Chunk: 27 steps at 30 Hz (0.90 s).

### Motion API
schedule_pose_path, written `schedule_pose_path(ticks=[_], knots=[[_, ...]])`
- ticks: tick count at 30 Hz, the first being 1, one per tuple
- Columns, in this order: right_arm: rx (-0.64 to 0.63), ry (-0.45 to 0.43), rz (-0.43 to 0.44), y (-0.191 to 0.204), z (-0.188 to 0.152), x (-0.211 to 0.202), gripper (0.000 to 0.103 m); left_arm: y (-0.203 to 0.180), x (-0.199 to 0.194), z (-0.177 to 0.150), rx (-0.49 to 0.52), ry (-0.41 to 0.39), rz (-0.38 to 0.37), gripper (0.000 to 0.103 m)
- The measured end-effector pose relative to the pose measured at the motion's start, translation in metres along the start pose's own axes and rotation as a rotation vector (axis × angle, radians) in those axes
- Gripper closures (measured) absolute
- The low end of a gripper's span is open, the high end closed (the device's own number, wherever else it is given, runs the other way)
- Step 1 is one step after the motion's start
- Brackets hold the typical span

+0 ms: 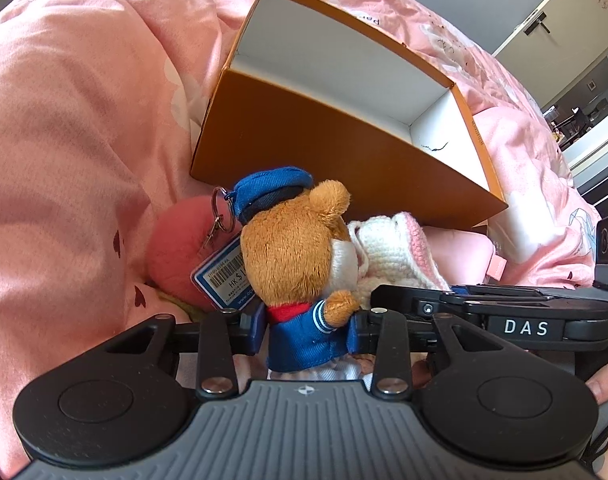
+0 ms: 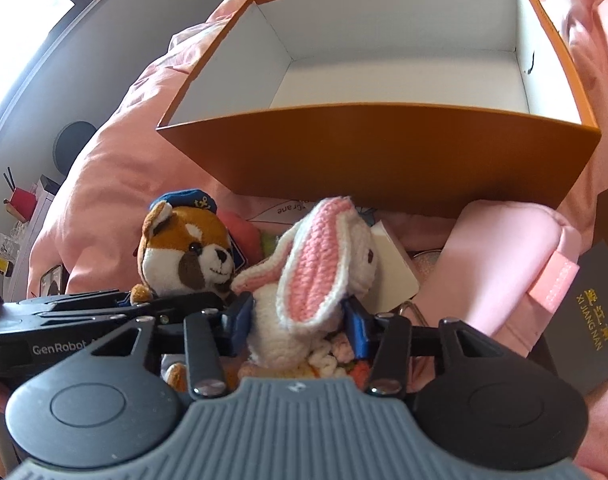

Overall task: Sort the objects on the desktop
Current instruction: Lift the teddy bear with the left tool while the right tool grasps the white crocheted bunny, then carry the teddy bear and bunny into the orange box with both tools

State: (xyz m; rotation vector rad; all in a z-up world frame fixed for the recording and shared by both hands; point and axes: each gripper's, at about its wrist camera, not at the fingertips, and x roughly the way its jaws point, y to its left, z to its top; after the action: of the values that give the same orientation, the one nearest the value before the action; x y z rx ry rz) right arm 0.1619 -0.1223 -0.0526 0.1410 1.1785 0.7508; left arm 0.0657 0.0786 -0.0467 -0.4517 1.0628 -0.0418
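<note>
A brown sailor plush [image 1: 292, 248] with a blue cap and blue jacket stands upright between the blue pads of my left gripper [image 1: 305, 336], which is shut on its body. In the right wrist view the same plush [image 2: 188, 252] faces the camera at the left. My right gripper [image 2: 298, 326] is shut on a white and pink crochet rabbit [image 2: 315, 276], its long ears flopping forward. The two toys touch side by side. Just behind them stands an open orange box [image 1: 343, 148] with a bare white inside [image 2: 383, 52].
Everything lies on a rumpled pink duvet [image 1: 72, 128]. A red round plush [image 1: 176, 252] and a price tag [image 1: 224, 276] sit left of the sailor plush. A pink pouch [image 2: 503, 264] and a black card [image 2: 591, 312] lie to the right, under the box's front.
</note>
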Motion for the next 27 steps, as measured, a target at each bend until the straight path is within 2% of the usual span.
schedule_pose_path(ticks=[9,17,23,27], knots=[[-0.087,-0.137,-0.006,0.019,0.007,-0.059,0.053,-0.019,-0.039,0.014,0.054,-0.123,-0.078,0.061],[-0.203,-0.335,-0.071,0.034,0.037,-0.119,0.053,-0.066,-0.065,0.051,0.159,-0.272,-0.151,0.061],[-0.230,-0.454,-0.158,0.028,0.066,-0.131,0.053,-0.088,-0.052,0.085,0.158,-0.363,-0.162,0.061],[-0.239,-0.478,-0.209,0.017,0.087,-0.119,0.053,-0.099,-0.028,0.107,0.172,-0.356,-0.176,0.062]])
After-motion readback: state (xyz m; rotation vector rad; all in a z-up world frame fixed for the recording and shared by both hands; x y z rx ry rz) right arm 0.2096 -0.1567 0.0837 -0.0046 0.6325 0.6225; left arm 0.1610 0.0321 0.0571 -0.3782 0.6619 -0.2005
